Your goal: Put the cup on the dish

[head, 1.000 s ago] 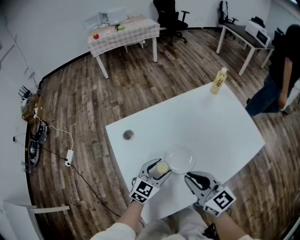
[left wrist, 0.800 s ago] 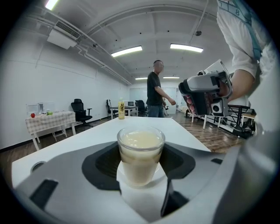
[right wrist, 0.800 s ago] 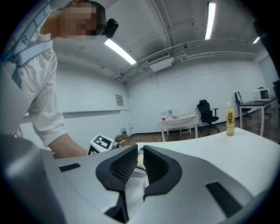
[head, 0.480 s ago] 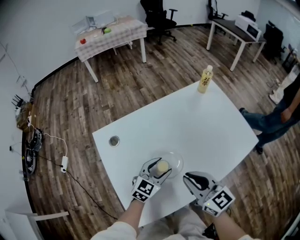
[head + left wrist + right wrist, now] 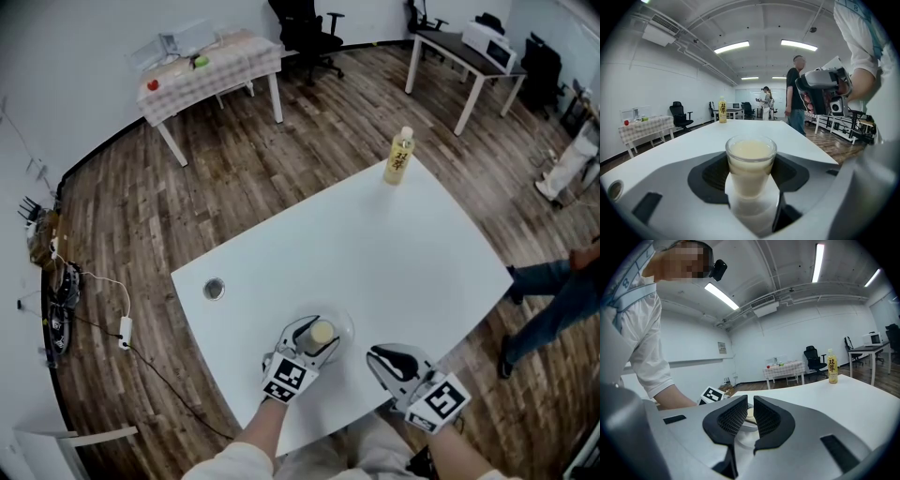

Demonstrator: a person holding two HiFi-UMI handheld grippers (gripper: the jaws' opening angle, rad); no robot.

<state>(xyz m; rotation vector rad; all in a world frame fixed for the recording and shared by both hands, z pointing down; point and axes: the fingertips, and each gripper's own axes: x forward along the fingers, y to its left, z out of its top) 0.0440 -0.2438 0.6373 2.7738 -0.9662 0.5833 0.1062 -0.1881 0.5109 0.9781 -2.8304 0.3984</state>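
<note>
A small glass cup of pale yellow liquid is pictured pinched upright between the jaws of the left gripper, near the front edge of a white table. The clear dish is shown directly under the cup and reaching just beyond it, so the coming move is judged to be a short lowering, straight down, with the cup's axis kept vertical. Whether the base already touches the dish cannot be told. The right gripper is held just beside the dish on its right, its jaws drawn almost together on nothing. It is judged to be the farther one and out of the path. A yellow bottle at the far corner and a round cable port to the left are set well apart from the work. Nothing is seen standing in the way.
</note>
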